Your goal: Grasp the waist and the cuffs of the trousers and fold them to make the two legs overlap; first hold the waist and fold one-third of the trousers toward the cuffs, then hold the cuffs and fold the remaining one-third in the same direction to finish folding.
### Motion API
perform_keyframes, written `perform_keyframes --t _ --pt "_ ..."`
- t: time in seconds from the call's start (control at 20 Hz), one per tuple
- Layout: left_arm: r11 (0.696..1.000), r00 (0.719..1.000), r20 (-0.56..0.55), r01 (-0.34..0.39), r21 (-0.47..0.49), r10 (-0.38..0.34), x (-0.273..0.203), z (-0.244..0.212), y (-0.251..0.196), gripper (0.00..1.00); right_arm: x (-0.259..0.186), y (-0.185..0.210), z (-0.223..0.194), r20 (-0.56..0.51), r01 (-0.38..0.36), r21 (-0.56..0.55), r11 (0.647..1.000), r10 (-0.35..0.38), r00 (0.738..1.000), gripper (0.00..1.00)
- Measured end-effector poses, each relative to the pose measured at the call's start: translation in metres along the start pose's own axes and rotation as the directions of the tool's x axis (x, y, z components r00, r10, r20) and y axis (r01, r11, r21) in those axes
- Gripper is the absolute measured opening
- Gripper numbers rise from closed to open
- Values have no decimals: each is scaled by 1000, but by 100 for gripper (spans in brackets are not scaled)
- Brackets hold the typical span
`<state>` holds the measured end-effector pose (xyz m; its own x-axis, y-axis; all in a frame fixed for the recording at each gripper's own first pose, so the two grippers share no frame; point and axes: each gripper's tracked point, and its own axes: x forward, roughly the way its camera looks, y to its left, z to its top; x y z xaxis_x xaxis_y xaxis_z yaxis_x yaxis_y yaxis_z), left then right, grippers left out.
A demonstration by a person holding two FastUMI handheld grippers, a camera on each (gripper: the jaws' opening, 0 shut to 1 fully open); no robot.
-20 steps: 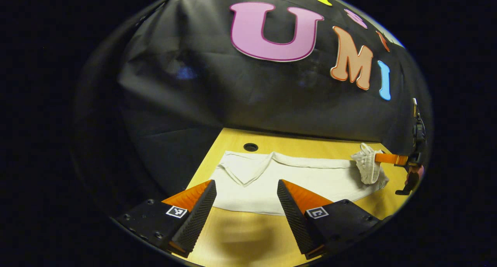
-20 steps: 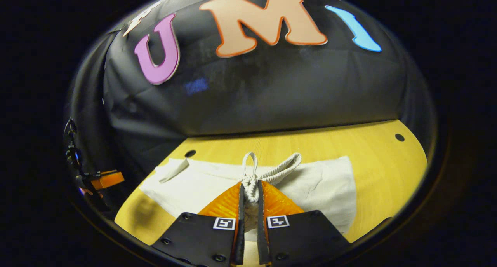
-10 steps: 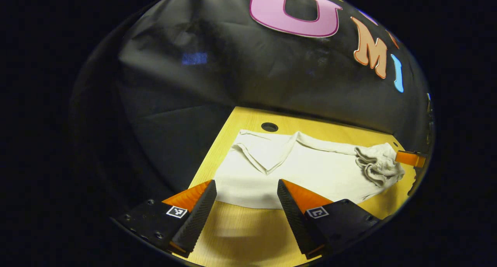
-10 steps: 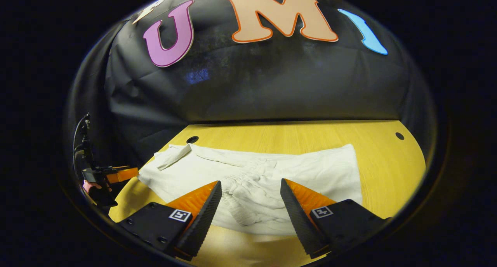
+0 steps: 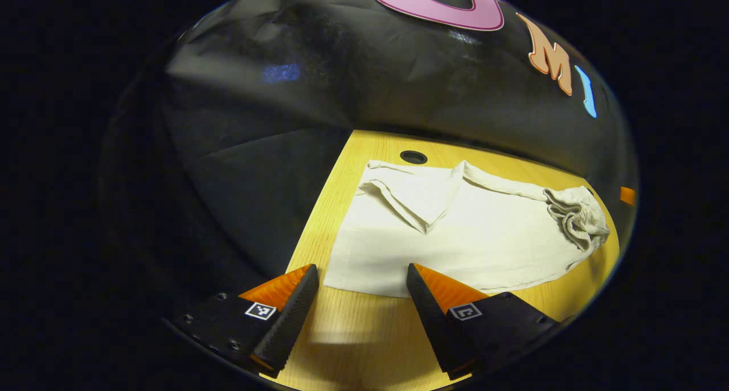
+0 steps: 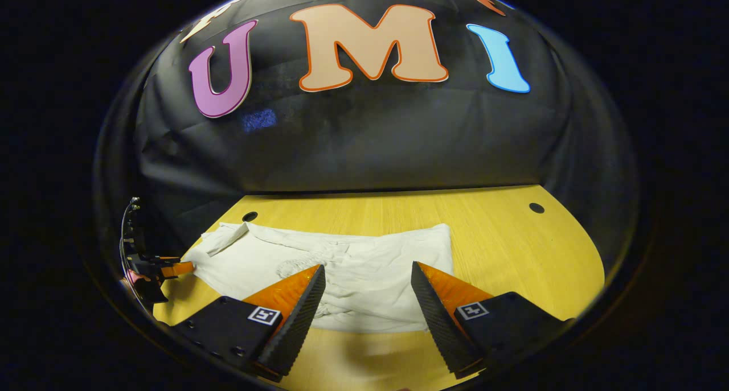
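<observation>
White trousers (image 5: 472, 237) lie flat on the wooden table (image 5: 364, 334), running from left to right. A corner of cloth (image 5: 421, 200) is turned over at the far left end. The gathered waist (image 5: 575, 223) lies bunched on top at the right. My left gripper (image 5: 361, 270) hovers open just in front of the near left edge, nothing between its fingers. In the right gripper view the trousers (image 6: 387, 266) lie ahead with the crumpled waist (image 6: 310, 263) on them. My right gripper (image 6: 367, 267) is open above their near edge. The left gripper (image 6: 165, 267) sits by the cuff end.
Round holes pierce the table top: one (image 5: 413, 156) beyond the turned corner, and two (image 6: 249, 216) (image 6: 536, 208) at the back corners. Bare wood (image 6: 512, 248) stretches to the right of the trousers. The black booth wall stands close behind the table.
My right gripper let go of the waist, opened and drew back; the waist now rests bunched on the trousers. My left gripper tilted down toward the near left edge, still open.
</observation>
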<state>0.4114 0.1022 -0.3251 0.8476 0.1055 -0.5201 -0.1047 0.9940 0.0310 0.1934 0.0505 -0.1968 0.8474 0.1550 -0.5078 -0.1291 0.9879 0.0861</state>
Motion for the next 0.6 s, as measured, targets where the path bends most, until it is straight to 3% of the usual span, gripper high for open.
perform_keyframes --t 0.2,0.25,0.3,0.4,0.55,0.6 --pt "999 1000 -29 2 35 -1 -2 -2 4 93 -7 0 -2 1 15 32 999 -15 1000 96" --pt "999 1000 -29 8 43 -7 -4 -1 5 90 -8 -1 -2 -1 19 35 999 -19 1000 92" --pt "999 999 -32 11 45 -10 -2 -1 5 86 -10 0 -4 -1 19 37 999 -19 1000 97" --pt "999 999 -33 23 44 -22 1 -2 -4 66 -13 -2 -1 4 21 38 999 -21 1000 97" --pt "999 999 -14 52 16 -51 4 2 -19 25 -22 -9 2 13 33 38 999 -33 999 96" --pt "999 999 -16 45 2 -45 4 4 -21 12 -25 -12 3 18 38 35 999 -39 999 92"
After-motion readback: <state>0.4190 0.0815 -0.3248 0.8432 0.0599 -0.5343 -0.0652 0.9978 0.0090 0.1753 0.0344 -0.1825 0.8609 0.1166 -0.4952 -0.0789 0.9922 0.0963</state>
